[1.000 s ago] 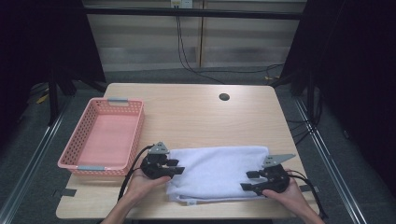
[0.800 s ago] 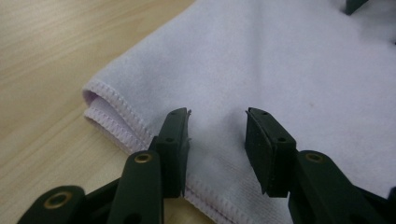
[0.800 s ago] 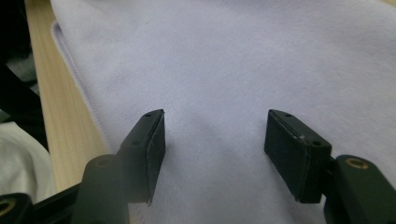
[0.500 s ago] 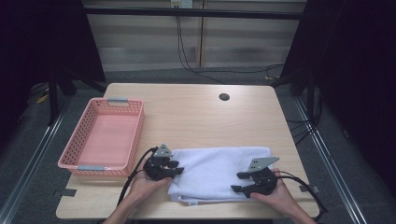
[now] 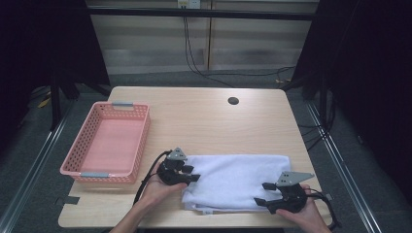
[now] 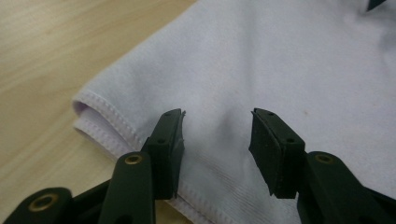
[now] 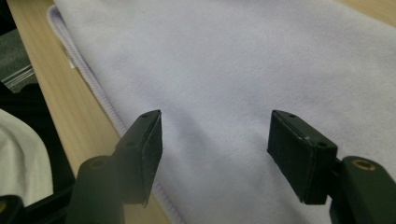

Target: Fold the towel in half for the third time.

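Left tongs (image 5: 190,174), right tongs (image 5: 265,194) — jaws apart (just opening) — over the folded towel's (image 5: 233,179) ends

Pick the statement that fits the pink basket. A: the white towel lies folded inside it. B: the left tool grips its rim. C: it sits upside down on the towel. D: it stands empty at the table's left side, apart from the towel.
D: the pink basket holds nothing and stands left of the folded white towel, with bare table between them.
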`<state>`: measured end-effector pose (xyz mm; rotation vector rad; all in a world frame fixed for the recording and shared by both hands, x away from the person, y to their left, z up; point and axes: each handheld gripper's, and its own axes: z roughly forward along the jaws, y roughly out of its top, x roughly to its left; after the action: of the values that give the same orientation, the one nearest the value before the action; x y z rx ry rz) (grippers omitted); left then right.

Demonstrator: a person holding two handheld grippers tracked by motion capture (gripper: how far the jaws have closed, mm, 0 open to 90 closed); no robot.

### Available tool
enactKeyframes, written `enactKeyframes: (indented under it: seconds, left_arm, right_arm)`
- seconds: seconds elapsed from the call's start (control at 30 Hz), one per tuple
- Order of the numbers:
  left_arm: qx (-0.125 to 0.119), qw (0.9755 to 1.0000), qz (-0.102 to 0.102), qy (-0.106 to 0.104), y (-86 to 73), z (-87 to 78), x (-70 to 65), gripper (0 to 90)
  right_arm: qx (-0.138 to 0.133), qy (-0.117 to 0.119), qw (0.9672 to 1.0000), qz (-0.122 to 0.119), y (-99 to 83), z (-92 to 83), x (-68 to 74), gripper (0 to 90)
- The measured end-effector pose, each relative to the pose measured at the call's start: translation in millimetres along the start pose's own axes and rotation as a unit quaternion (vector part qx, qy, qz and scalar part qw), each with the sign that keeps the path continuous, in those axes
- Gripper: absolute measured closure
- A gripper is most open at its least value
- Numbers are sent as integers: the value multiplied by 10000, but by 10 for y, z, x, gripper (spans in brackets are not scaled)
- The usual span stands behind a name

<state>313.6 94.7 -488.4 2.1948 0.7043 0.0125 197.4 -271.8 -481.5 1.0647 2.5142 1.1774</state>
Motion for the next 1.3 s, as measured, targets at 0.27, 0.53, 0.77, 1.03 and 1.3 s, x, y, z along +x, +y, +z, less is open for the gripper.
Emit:
enactKeyframes:
  seconds: [0.27, 0.53, 0.77, 1.03, 1.3]
  left_arm:
    - [-273, 9991, -200, 240, 241, 7, 184, 475]
    - [-433, 9968, -550, 395, 299, 37, 438, 450]
    - [-369, 9957, -719, 450, 238, 43, 538, 434]
    - [-333, 9956, -726, 496, 212, 68, 555, 423]
    - [-224, 9940, -870, 625, 133, 81, 634, 399]
  right_arm:
    - [-88, 474, 9975, -518, 336, 347, 466, 354]
    - [177, 1155, 9912, -615, 761, 959, 693, 312]
    - [162, 1530, 9853, -745, 993, 1257, 880, 302]
    - [172, 1245, 9850, -1179, 890, 1474, 1068, 303]
    - [39, 646, 9852, -1590, 835, 1459, 1141, 509]
